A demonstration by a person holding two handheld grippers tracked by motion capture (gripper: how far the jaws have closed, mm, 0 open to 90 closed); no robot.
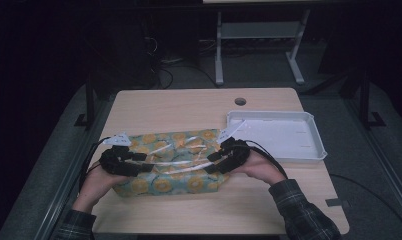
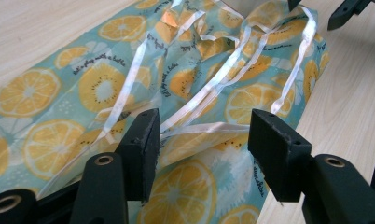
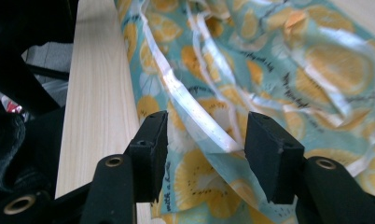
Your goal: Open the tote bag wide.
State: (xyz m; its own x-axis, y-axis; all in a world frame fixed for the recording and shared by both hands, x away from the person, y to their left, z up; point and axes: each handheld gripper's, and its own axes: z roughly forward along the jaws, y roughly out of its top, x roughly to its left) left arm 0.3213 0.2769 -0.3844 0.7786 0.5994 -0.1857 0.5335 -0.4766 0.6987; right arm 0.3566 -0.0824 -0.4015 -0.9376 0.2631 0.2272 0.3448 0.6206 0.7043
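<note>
A bag (image 1: 171,162) printed with orange slices lies flat on the table (image 1: 199,107), and white ribbon (image 1: 181,165) runs loosely across its top between the two claws. The left gripper (image 1: 139,162) sits over the bag's left end with its jaws apart, the ribbon passing between them without being pinched, while the right gripper (image 1: 214,159) sits over the bag's right end, jaws also parted with a ribbon strand lying loose in the gap. Beyond the right gripper, a little to its right, stands a white tray (image 1: 316,140)
</note>
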